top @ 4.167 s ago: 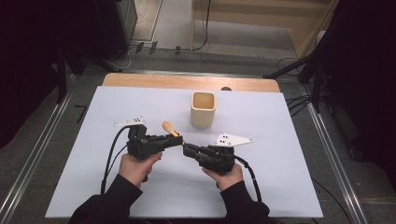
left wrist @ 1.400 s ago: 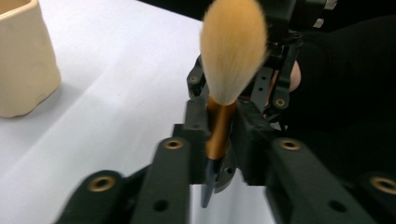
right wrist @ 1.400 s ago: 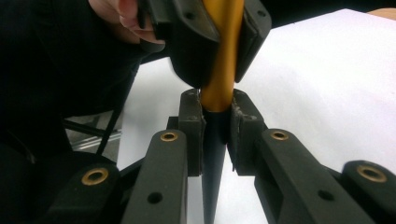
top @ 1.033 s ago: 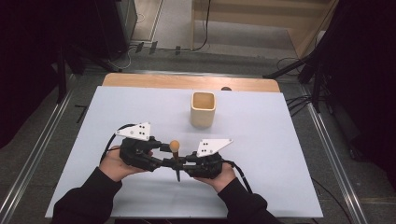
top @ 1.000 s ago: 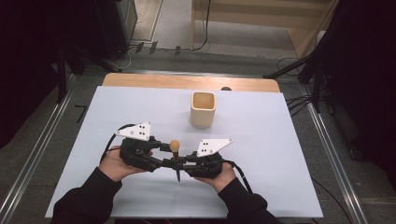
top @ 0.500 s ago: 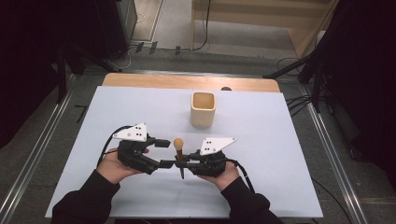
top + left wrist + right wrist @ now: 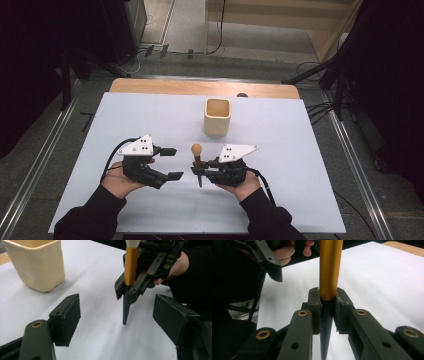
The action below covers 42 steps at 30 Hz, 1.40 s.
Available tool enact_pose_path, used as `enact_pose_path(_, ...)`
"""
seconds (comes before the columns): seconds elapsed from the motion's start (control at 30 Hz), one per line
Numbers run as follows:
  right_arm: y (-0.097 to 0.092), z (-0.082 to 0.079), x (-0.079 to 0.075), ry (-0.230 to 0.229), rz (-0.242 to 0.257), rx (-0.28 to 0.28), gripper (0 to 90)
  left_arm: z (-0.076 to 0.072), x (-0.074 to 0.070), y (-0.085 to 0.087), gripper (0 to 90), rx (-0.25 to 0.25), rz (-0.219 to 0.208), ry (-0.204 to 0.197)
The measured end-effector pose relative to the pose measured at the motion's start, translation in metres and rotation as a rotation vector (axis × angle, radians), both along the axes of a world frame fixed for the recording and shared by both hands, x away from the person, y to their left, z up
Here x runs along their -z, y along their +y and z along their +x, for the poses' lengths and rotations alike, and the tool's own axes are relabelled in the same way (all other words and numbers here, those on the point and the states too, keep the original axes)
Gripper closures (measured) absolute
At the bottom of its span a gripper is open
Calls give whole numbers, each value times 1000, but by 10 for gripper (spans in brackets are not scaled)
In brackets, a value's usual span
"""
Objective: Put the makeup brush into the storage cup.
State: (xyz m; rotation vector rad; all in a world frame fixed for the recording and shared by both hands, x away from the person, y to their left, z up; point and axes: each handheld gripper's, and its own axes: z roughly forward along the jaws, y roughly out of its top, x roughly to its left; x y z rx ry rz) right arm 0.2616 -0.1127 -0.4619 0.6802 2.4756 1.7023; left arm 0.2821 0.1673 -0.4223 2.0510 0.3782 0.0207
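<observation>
The white tabletop (image 7: 150,115) carries a cream square ceramic cup (image 7: 217,117) standing upright toward its far edge, about midway across. Nearer the front edge, the left gripper (image 7: 170,163) sits just left of centre, its fingers (image 7: 66,318) having just been opening; they now stand released with nothing between them. Just beside it, the right gripper (image 7: 196,171) has its fingers (image 7: 314,311) clenched on the makeup brush with a gold ferrule and black pointed handle (image 7: 197,161), held upright, handle tip down at the tabletop.
</observation>
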Motion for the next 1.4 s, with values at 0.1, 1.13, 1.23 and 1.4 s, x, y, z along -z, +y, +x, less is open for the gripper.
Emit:
enact_pose_path(0.1,-3,1,-1,-3,3,13,786,-2,3,2,199,-13,-16,-18)
enact_pose_path(1.13,-23,5,-11,2,18,100,787,-17,21,38,151,-93,-139,-104)
enact_pose_path(1.23,-26,5,-12,-1,22,109,786,-18,21,41,146,-103,-129,-109)
enact_pose_path(1.4,-30,6,-14,-4,26,128,786,-19,22,45,143,-104,-131,-112)
